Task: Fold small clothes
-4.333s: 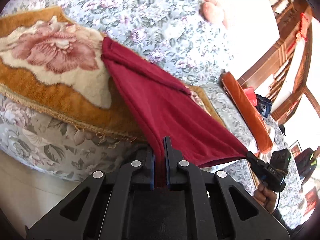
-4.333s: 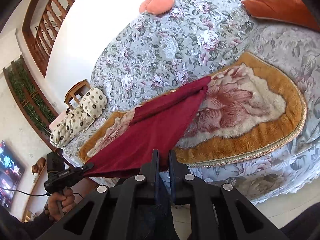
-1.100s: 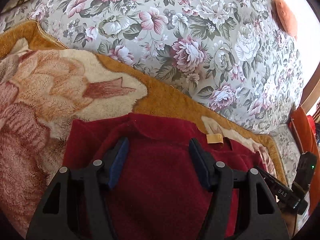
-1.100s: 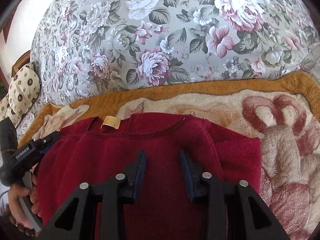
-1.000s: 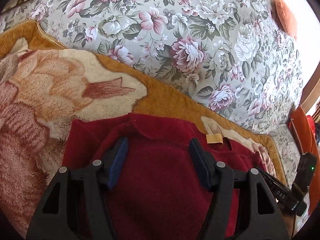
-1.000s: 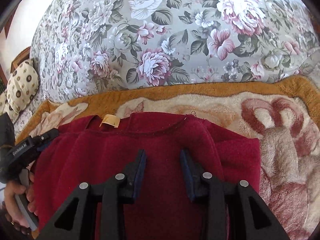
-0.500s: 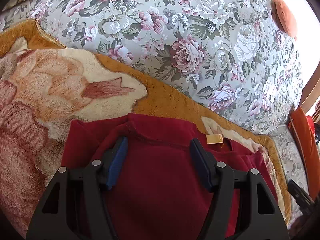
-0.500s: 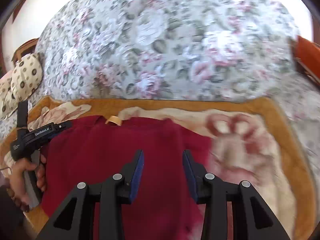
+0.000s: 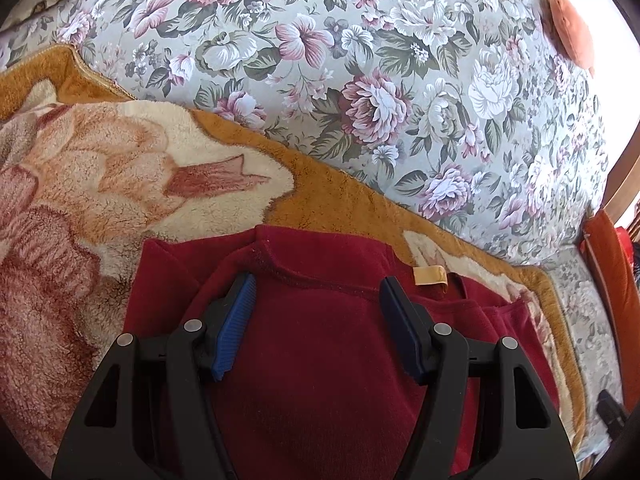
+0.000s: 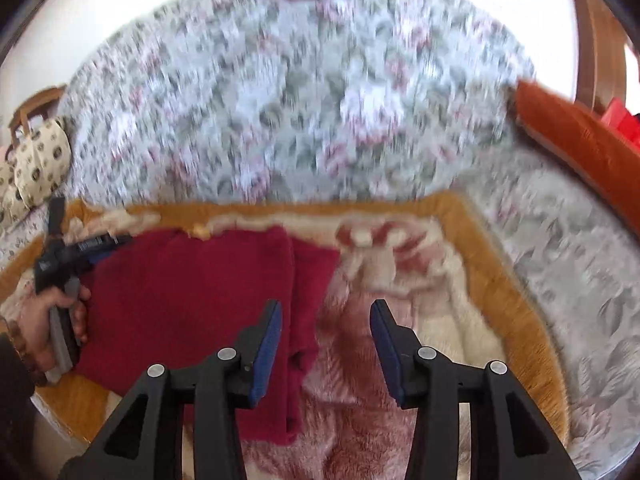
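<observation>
Pulled back — right claw (image 10: 325,320) gapes beside red garment (image 10: 192,292); left claw (image 9: 316,296) splayed above.

The left gripper (image 9: 318,322) points forward and slightly down, its two black fingers (image 9: 234,324) spread wide with the blue ribbed pads facing each other across an empty gap. Nothing is pinched between them. In the right wrist view the same tool shows at the left edge, gripped around its handle by the person's left hand (image 10: 56,322), with a dark sleeve and a beaded band at the wrist.

The right gripper (image 10: 325,338) is likewise parted, its fingers (image 10: 266,342) standing well apart with blue pads turned inward and nothing held. That view is blurred.
</observation>
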`<act>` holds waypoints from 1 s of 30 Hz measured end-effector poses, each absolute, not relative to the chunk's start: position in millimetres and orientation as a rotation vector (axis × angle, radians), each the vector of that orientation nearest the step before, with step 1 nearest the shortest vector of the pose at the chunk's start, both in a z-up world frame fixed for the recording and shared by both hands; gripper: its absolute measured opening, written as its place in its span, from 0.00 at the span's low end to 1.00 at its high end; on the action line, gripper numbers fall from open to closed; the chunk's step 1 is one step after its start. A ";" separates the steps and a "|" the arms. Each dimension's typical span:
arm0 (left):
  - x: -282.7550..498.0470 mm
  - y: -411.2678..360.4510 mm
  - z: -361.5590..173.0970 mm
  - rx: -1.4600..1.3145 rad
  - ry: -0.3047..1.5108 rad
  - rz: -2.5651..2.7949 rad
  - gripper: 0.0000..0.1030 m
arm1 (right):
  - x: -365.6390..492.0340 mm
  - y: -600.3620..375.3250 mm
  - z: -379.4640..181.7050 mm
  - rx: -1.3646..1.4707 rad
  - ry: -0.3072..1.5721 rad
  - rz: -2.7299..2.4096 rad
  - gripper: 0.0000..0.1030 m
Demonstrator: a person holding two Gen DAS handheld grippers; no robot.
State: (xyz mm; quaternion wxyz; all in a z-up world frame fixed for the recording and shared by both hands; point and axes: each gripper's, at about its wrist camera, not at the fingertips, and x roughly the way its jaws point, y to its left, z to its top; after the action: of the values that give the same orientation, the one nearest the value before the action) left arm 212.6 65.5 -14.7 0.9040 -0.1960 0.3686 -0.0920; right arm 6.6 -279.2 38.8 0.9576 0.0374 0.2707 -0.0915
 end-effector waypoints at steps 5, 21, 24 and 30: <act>214.9 64.4 -14.1 -0.406 0.768 -0.207 0.67 | 13.7 -281.1 26.3 0.081 0.654 -0.176 0.42; 217.9 52.4 -11.2 -0.339 0.787 -0.201 0.77 | 0.4 -283.9 27.9 -0.003 0.624 -0.199 0.42; 218.3 51.7 -11.4 -0.330 0.789 -0.197 0.77 | 12.5 -292.0 26.7 0.012 0.623 -0.221 0.42; 219.3 51.8 -11.2 -0.342 0.794 -0.203 0.77 | -0.1 -315.0 26.3 0.089 0.615 -0.279 0.42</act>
State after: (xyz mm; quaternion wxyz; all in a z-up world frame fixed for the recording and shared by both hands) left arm 219.3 51.8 -11.2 0.9031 -0.1653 0.3839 -0.0983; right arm -0.1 -315.0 26.3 0.9425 0.0438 0.3015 -0.1370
